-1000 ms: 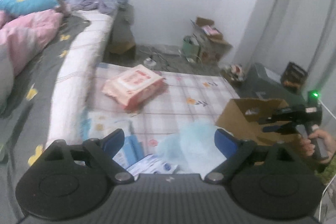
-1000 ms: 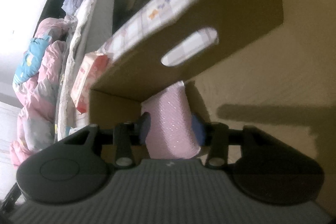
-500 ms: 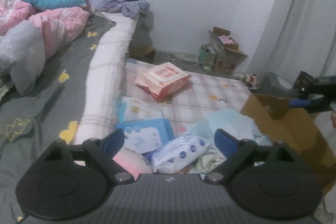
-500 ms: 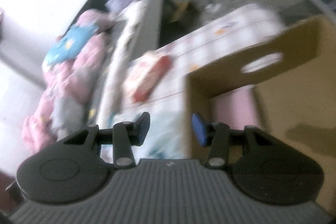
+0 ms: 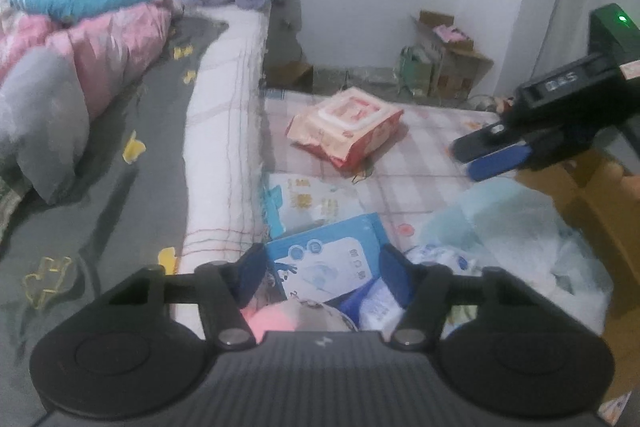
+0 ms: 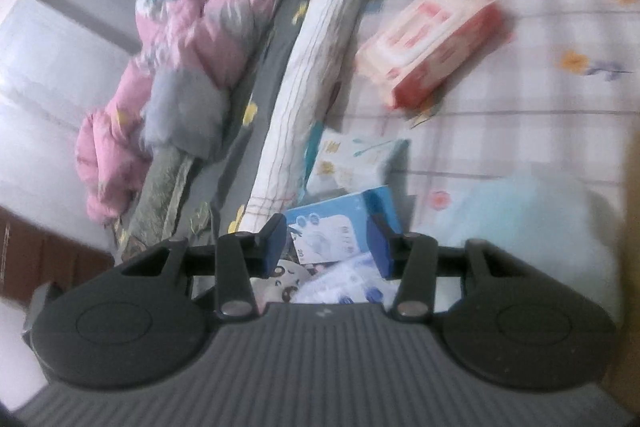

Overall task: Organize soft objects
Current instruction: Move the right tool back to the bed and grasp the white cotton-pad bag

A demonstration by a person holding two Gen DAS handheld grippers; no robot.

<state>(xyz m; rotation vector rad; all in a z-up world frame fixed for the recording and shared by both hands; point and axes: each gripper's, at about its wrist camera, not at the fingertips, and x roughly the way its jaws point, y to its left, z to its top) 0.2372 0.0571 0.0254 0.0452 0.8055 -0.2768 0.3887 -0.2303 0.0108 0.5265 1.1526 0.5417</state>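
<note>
- Cardboard box at the far right edge; its contents are hidden.
- Left tongs, jaws just closing, gape above the blue pack, gripping nothing.
- Right tongs partly apart, empty.
- Red wipes pack lies alone on the checked sheet.

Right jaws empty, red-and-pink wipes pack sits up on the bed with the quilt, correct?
Not quite. The red-and-pink wipes pack lies on the checked sheet below the bed, not on it; the left wrist view shows this. Right gripper jaws are empty.
</note>
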